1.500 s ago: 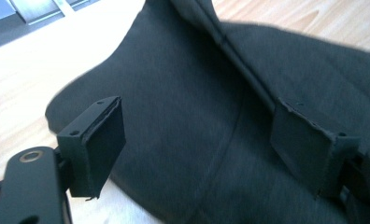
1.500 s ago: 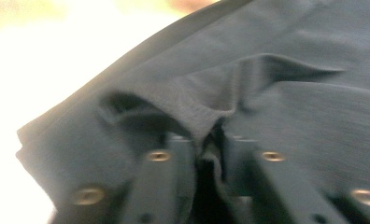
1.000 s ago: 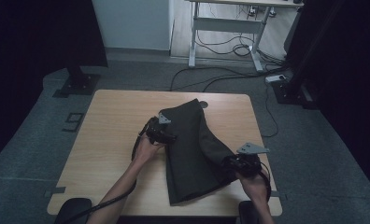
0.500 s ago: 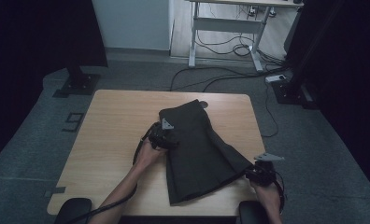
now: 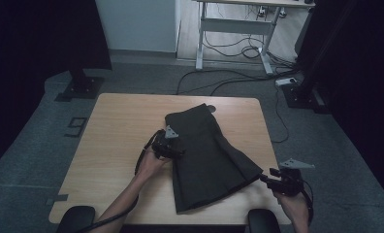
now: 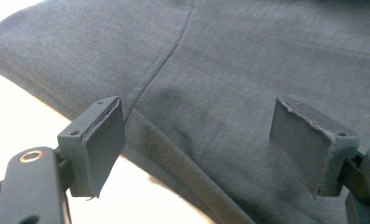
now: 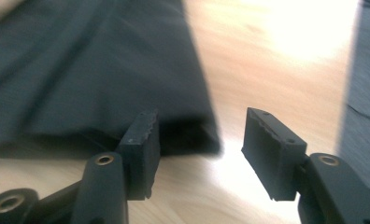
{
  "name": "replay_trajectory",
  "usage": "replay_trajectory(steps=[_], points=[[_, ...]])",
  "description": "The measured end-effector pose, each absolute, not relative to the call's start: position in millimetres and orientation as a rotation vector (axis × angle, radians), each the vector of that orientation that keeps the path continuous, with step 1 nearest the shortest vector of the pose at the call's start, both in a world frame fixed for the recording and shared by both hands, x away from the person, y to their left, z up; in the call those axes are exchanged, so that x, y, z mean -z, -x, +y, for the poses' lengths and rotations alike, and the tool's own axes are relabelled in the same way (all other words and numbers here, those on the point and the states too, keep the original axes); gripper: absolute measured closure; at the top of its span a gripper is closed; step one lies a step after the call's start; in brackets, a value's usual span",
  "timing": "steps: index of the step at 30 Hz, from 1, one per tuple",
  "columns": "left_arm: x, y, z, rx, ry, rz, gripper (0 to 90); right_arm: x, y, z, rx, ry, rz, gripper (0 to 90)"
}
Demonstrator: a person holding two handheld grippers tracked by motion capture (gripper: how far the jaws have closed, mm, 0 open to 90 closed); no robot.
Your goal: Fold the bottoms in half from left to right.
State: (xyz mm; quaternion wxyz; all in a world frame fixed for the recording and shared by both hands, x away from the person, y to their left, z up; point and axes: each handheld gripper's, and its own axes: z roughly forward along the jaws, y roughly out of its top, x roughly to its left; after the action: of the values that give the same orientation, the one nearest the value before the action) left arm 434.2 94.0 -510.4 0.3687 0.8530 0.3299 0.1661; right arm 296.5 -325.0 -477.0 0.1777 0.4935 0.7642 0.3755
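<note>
Lying flat on the table [image 5: 117, 141], right of its middle: dark folded garment [image 5: 207, 155], narrow end toward the far edge, wide hem toward the near edge. Left tool [image 5: 173, 148] at the garment's left edge, about midway along it, jaws spread wide over the cloth [image 6: 230, 93] with nothing pinched between the pads. Right tool [image 5: 264, 178] just off the garment's near right corner, close to the table's right edge; jaws just been opening, now standing partly apart and gripping nothing, corner of the cloth [image 7: 192, 135] lying just ahead of them on the bare wood.
</note>
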Motion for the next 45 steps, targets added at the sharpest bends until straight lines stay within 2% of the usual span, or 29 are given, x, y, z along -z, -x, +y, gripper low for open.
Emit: replay_trajectory(steps=[4, 7, 9, 10, 12, 15, 16, 19, 21, 24, 36, 45], points=[[511.7, -424.6, 86.9, -0.398, -2.203, 0.815, 17.7, 469.3, -304.8, -295.6, -1.132, -1.288, 2.228, 39.7], [516.4, -416.4, 80.9, -0.376, -2.223, 0.793, 16.8, 473.8, -317.3, -271.6, -1.091, -1.227, 2.292, 41.0], [519.6, -412.2, 78.6, -0.364, -2.233, 0.783, 16.1, 480.0, -326.2, -262.3, -1.041, -1.216, 2.323, 49.3], [521.5, -410.1, 77.5, -0.360, -2.240, 0.777, 15.7, 483.9, -332.1, -259.4, -1.002, -1.217, 2.330, 60.9], [524.7, -406.4, 76.3, -0.360, -2.255, 0.765, 15.6, 487.0, -340.4, -261.5, -0.918, -1.236, 2.301, 71.1], [527.2, -401.6, 76.5, -0.355, -2.261, 0.765, 15.6, 487.8, -350.6, -276.4, -0.870, -1.310, 2.218, 74.7], [527.6, -399.8, 76.9, -0.352, -2.261, 0.764, 15.5, 488.8, -353.4, -281.7, -0.858, -1.332, 2.207, 72.9], [528.6, -392.8, 78.4, -0.337, -2.260, 0.762, 14.7, 497.6, -360.3, -290.9, -0.826, -1.397, 2.237, 54.1], [529.9, -388.3, 80.3, -0.331, -2.258, 0.765, 14.7, 507.7, -363.1, -292.7, -0.793, -1.410, 2.258, 45.1], [534.2, -384.3, 84.0, -0.330, -2.276, 0.776, 14.6, 522.0, -366.3, -294.1, -0.778, -1.427, 2.298, 37.9], [539.1, -385.2, 110.2, -0.365, -2.307, 0.828, 15.1, 536.5, -349.3, -267.3, -0.840, -1.336, 2.374, 34.7], [538.2, -389.8, 152.7, -0.414, -2.275, 0.942, 15.5, 537.0, -333.0, -218.0, -0.870, -1.192, 2.475, 30.3]])
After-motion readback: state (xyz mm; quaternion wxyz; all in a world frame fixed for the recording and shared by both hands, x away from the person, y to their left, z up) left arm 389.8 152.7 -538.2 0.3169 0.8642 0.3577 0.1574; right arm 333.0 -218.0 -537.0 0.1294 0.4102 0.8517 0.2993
